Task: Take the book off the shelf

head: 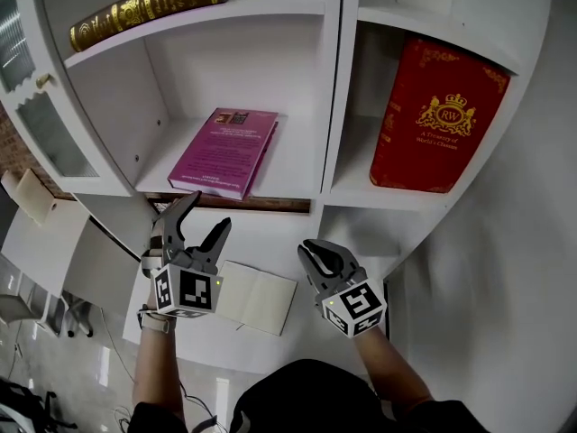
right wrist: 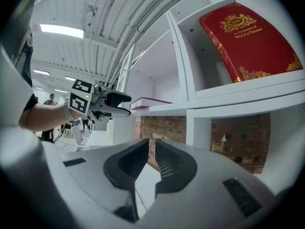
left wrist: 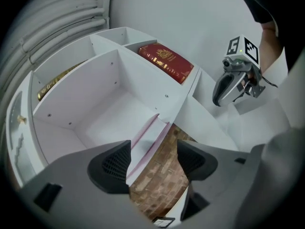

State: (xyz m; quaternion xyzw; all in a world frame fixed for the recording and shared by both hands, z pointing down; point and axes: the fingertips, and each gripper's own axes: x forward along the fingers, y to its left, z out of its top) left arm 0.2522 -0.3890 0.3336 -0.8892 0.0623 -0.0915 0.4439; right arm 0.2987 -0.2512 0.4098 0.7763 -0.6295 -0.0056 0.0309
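Observation:
A purple book (head: 225,152) lies flat in the left cubby of the white shelf (head: 329,106), its near end at the shelf's front lip. My left gripper (head: 207,213) hovers just below and in front of that end, jaws open and empty. In the left gripper view the book's page edge (left wrist: 145,144) shows ahead between the spread jaws of this gripper (left wrist: 153,163), untouched. My right gripper (head: 311,246) hangs lower to the right, shut and empty; in its own view (right wrist: 153,149) the jaws stand together. From there I also see the purple book (right wrist: 150,100) and the left gripper (right wrist: 125,105).
A red book (head: 437,115) leans in the right cubby. A brown and gold book (head: 144,7) lies on the upper left shelf. An open pale notebook (head: 257,298) rests on the white surface under my grippers. Brick wall (left wrist: 159,175) shows below the shelf.

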